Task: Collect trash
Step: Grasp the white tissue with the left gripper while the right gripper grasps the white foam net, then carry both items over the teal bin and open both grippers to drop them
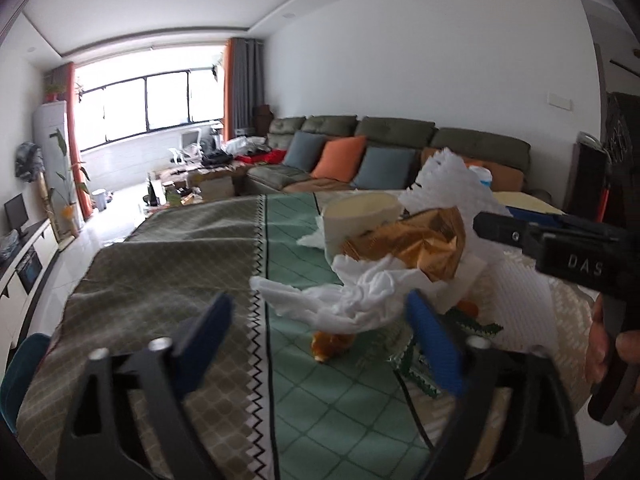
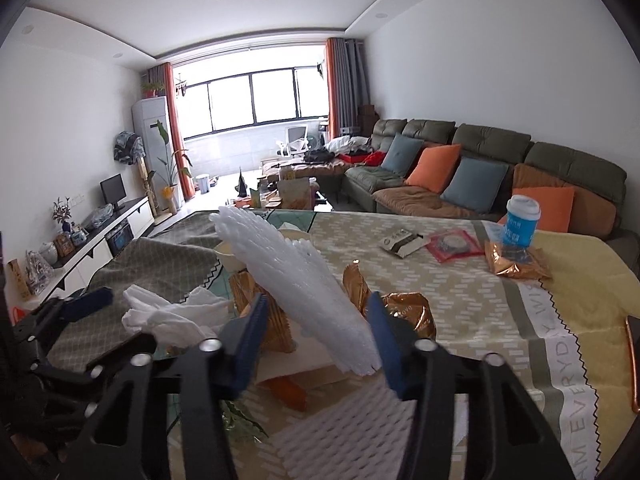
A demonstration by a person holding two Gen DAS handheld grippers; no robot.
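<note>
Trash is lying in a heap on the cloth-covered bench [image 1: 192, 264]. From the left wrist view, the left gripper [image 1: 320, 332] is hovering with its jaws spread wide, the crumpled white plastic bag [image 1: 352, 296] sitting between the blue fingers [image 1: 434, 344] without being pinched. A gold foil wrapper [image 1: 416, 244] is resting above the bag, beside a cream tub [image 1: 360, 216], with white foam netting [image 1: 444, 176] rising behind. The right gripper [image 1: 560, 240] is reaching in from the right edge.

From the right wrist view, the right gripper [image 2: 316, 336] is holding its jaws apart around the white foam netting [image 2: 296, 280], not clamped. Gold foil wrapper pieces [image 2: 408, 312] are lying just beside it, and the white bag [image 2: 168, 312] is sitting to the left near the left gripper [image 2: 80, 304]. Farther off, a blue cup [image 2: 520, 220] is standing on another gold packet [image 2: 514, 262].
</note>
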